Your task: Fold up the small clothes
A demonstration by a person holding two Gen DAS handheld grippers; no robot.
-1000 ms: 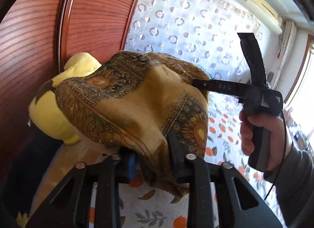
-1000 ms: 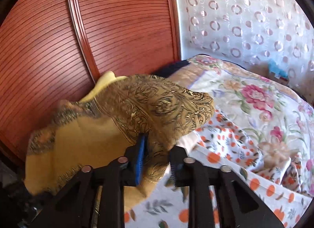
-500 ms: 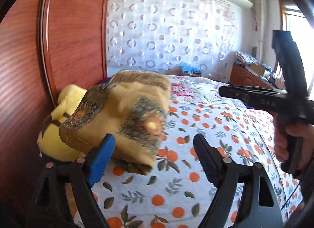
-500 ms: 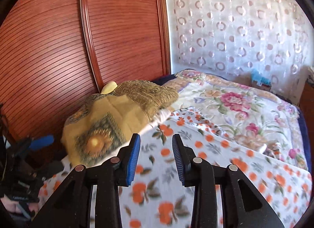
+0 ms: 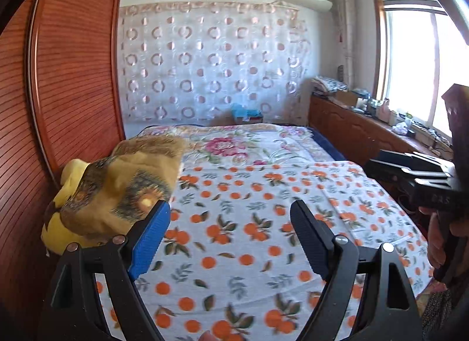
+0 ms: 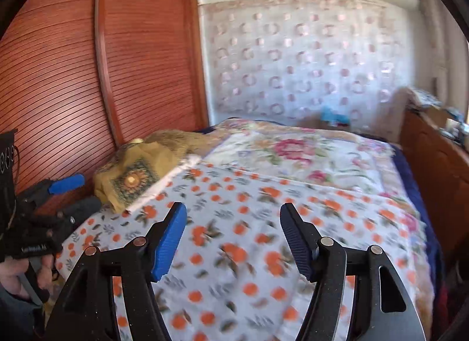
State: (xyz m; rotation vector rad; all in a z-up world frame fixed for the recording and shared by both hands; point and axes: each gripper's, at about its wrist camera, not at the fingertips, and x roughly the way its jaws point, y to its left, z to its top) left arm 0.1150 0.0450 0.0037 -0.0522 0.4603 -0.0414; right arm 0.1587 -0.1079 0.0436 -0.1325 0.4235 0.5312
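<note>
A folded mustard cloth with dark floral borders (image 5: 123,191) (image 6: 137,174) lies on a yellow plush toy (image 5: 70,182) at the head of the bed, by the wooden headboard. My left gripper (image 5: 230,212) is open above the orange-print sheet (image 5: 249,223), its blue pad just right of the cloth and not touching it. My right gripper (image 6: 233,215) hangs further right over the sheet (image 6: 249,238); its jaws are opening and nothing is between them. Each gripper shows at the edge of the other's view, held by a hand.
The reddish wooden headboard (image 5: 64,77) runs along the left. A floral quilt (image 5: 249,144) covers the far half of the bed. A wooden cabinet (image 5: 366,132) with clutter stands at the right under a window. A patterned curtain hangs on the far wall.
Both grippers let go of the mustard cloth, which now rests on the yellow toy. Both pulled back and to the right from it, and their jaws spread apart.
</note>
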